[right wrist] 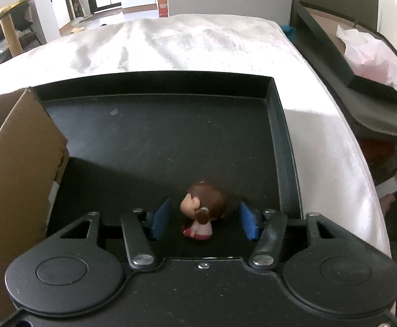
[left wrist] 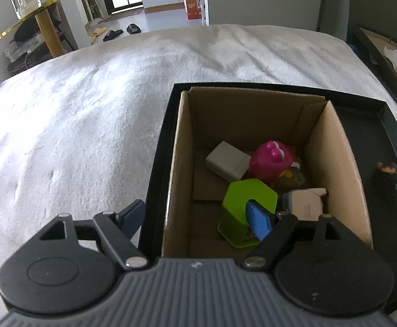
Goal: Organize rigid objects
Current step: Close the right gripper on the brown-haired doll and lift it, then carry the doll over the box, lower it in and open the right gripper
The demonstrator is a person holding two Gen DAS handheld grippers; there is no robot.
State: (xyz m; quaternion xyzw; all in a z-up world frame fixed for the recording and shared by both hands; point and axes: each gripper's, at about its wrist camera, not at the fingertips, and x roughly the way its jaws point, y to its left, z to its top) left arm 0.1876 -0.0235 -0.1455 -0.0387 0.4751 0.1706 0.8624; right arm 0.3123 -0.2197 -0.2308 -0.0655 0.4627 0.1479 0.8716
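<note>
Figurine (right wrist: 202, 212), small and brown-haired, standing on the floor of the black tray (right wrist: 154, 141), near its right wall, between the blue pads (right wrist: 161, 218) of the right gripper (right wrist: 202, 219). Left to right: white bedcover (left wrist: 75, 109), then left gripper (left wrist: 198, 218), spread wide, gripping nothing, straddling the near left wall of the cardboard box (left wrist: 182, 150), one finger outside, one inside by the green hexagonal container (left wrist: 242, 204). Also in the box: white block (left wrist: 225, 160), pink toy (left wrist: 272, 158), beige piece (left wrist: 304, 204). Box sitting in the left part of the tray. Further right, right gripper released, a gap showing on both sides of the figurine, no pad touching.

Risks, as a judgement: top-heavy big head, so a nudge from either pad on pulling away likely to topple it. Closing unevenly could push it sideways into the tray wall. Left finger inside the box could catch the green container or drag the cardboard when lifted.
</note>
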